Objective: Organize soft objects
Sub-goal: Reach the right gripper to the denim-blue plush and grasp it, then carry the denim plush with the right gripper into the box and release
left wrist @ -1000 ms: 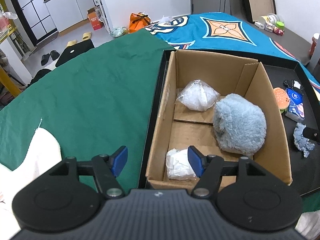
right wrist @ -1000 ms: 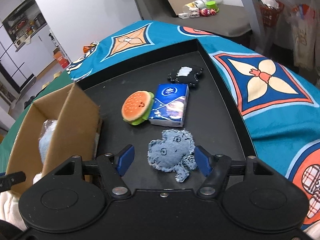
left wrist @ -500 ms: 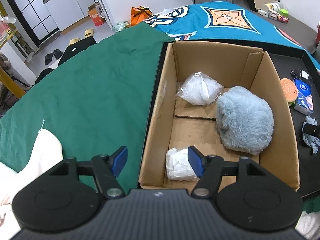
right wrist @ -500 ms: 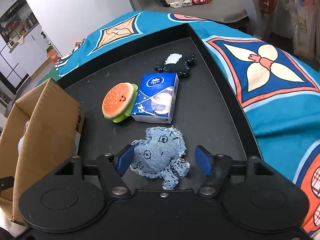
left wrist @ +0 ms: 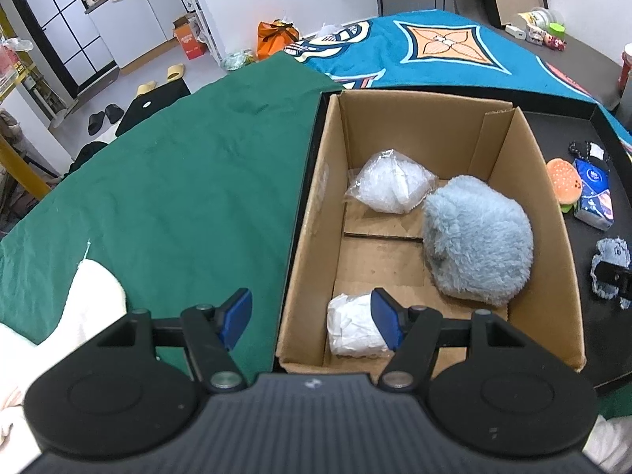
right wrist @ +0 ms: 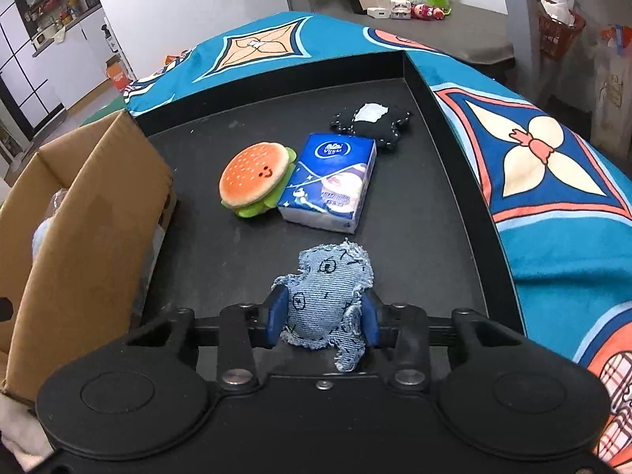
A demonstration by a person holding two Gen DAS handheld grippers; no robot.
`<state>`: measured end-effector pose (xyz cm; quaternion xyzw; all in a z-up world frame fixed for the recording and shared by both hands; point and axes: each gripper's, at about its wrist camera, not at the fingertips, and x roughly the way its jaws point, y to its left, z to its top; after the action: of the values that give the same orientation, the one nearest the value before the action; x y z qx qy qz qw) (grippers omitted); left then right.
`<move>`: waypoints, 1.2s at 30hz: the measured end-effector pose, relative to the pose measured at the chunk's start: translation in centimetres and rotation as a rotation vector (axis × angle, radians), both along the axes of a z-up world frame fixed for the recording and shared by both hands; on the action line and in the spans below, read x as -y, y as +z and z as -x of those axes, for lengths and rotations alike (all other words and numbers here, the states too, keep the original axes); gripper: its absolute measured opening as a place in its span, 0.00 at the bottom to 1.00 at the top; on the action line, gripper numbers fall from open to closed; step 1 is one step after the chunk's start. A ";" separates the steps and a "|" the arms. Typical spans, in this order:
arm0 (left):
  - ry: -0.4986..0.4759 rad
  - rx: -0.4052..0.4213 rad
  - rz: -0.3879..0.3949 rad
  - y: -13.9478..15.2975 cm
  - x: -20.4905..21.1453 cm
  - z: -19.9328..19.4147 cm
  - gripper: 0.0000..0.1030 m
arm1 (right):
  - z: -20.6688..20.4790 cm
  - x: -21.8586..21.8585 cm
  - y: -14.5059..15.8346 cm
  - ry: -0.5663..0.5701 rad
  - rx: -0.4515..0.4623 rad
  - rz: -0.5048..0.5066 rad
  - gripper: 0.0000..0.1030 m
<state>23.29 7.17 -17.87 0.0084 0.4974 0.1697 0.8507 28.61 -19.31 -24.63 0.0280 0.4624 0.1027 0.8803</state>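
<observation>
Denim, frayed and stitched with a face: the denim toy sits squarely between the right gripper's 2 blue pads, jaws closing, pads already against its sides, on the black tray. Beyond the jaws lie the burger plush and tissue pack. The left gripper hangs roughly half open and empty over the cardboard box's near-left edge.

A home: slippers by kitchen cabinets.

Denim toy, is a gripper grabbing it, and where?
Yes. The right gripper is closing on the denim toy, its blue pads squeezing the toy's lower body from both sides. The left gripper is open and holds nothing.
</observation>
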 end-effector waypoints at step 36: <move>0.024 0.104 0.159 1.0 -2.2 1.8 0.63 | 2.5 -3.1 8.4 0.056 0.133 0.013 0.37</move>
<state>21.49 9.42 -16.84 -0.0738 0.4644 0.1399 0.8714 26.13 -16.16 -16.26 0.0025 0.4039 0.1260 0.9061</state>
